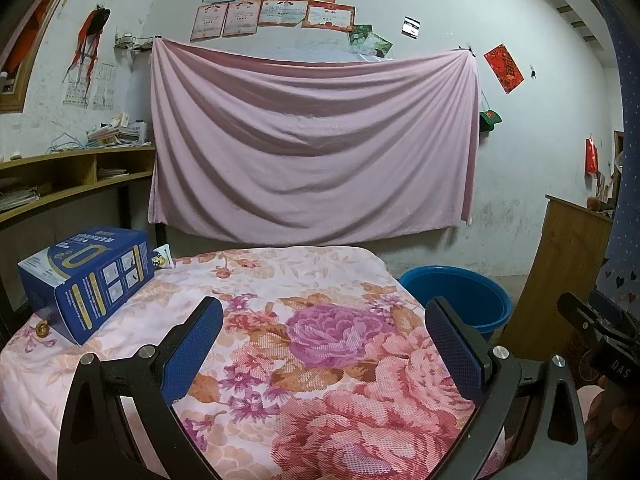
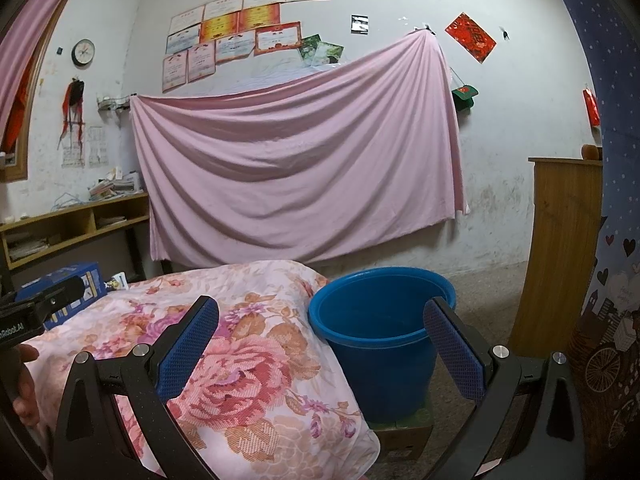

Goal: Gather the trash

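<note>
Two hand-held grippers hovering released, both empty: left hand-held gripper (image 1: 324, 344) over the floral-clothed table (image 1: 280, 288), right hand-held gripper (image 2: 320, 344) facing one blue bucket (image 2: 376, 332) beside it. Lying at the table's far-left corner: one blue box (image 1: 86, 276), one small packet (image 1: 162, 259).

L gripper (image 1: 324, 344) & R gripper (image 2: 320, 344) both spread wide, empty.

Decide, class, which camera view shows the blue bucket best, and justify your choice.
The right wrist view: the blue bucket appears nearly whole, its open mouth and side wall visible beside the floral cloth. The left wrist view shows only part of its rim and inside beyond the cloth's edge, partly behind a gripper finger.
</note>
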`<act>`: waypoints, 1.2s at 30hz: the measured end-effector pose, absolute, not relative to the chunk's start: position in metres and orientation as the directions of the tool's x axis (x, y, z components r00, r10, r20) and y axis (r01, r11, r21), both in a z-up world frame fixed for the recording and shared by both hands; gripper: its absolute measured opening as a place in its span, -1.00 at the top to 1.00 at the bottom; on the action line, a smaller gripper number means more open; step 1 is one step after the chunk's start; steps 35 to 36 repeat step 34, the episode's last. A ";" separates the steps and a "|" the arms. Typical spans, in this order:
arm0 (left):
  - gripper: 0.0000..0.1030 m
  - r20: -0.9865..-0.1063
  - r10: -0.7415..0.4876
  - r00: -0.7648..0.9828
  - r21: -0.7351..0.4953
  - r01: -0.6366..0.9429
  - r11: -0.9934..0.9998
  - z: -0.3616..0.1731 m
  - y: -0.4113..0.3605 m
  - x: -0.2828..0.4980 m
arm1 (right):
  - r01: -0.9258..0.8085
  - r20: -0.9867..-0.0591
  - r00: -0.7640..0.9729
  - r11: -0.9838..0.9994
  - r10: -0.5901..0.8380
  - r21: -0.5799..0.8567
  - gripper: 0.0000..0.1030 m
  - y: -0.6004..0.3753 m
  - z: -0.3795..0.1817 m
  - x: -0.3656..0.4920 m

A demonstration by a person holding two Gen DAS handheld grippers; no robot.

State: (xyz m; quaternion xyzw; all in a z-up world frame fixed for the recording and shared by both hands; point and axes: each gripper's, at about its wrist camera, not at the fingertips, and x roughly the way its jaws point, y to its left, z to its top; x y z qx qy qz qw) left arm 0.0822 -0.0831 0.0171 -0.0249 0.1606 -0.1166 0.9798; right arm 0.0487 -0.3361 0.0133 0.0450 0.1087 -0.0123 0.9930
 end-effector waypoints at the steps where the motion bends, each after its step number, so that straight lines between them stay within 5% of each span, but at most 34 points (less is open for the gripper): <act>1: -0.92 -0.310 -0.237 0.921 -0.087 0.221 0.971 0.018 -0.083 0.083 | 0.034 -0.217 0.976 0.996 -0.014 0.087 -1.00 -0.336 0.013 0.049; 36: -0.92 -0.332 -0.179 0.926 -0.106 0.152 0.983 0.010 -0.081 0.093 | 0.031 -0.239 0.971 0.996 -0.011 0.080 -1.00 -0.331 0.007 0.052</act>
